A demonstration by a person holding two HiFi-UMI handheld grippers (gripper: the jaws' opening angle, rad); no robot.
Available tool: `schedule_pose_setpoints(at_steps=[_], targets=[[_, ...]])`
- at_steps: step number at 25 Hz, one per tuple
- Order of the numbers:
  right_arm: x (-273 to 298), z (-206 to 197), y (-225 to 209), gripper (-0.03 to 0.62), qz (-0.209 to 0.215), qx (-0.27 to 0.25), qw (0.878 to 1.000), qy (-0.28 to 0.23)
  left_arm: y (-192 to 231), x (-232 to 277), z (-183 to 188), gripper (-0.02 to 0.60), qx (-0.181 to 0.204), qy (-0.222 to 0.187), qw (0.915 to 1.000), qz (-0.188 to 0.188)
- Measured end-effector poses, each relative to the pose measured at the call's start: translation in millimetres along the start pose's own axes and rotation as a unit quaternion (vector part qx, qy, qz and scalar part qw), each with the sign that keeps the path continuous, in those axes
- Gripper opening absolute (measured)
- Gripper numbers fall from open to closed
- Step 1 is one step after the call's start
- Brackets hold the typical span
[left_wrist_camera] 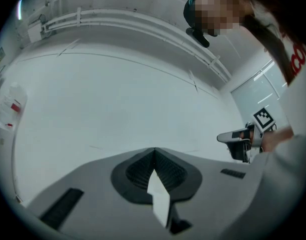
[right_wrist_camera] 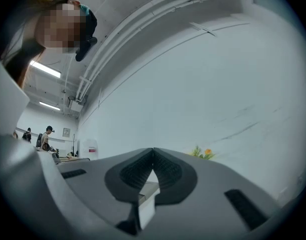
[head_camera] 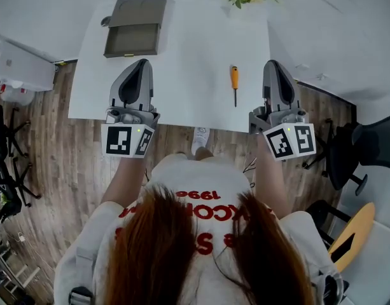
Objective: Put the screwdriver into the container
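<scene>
At the table's (head_camera: 188, 68) near edge, the left gripper (head_camera: 142, 63) and right gripper (head_camera: 271, 63) both have jaws closed on nothing, as their own views show. Only the head view shows the screwdriver (head_camera: 234, 84) just left of the right gripper, and farther left the container (head_camera: 134, 27).

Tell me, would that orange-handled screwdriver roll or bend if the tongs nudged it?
The screwdriver may roll: its handle looks rounded and it lies flat on the smooth white table. Likely stiff, given its thin straight shaft. Probably light, being so slender.
</scene>
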State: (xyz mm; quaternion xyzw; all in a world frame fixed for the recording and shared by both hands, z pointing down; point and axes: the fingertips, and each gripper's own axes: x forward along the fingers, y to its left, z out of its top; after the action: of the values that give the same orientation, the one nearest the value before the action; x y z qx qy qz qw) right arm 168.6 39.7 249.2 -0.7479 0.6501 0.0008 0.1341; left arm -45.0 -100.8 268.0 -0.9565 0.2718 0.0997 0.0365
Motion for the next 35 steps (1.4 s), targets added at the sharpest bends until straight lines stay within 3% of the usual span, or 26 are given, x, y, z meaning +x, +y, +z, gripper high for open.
schedule_pose_setpoints(at_steps=[11, 21, 35], targets=[[60, -1, -65, 0.005, 0.025, 0.018, 1.0, -0.004, 4, 72, -17, 0.005, 0.013, 0.002, 0.9994, 0.032], [88, -5, -87, 0.006, 0.039, 0.019, 0.999, 0.002, 3, 104, -23, 0.005, 0.021, 0.005, 0.9987, 0.045], [98, -9, -89, 0.006, -0.004, 0.002, 1.0, 0.012, 10, 131, -34, 0.005, 0.009, 0.02, 0.9998, 0.002]])
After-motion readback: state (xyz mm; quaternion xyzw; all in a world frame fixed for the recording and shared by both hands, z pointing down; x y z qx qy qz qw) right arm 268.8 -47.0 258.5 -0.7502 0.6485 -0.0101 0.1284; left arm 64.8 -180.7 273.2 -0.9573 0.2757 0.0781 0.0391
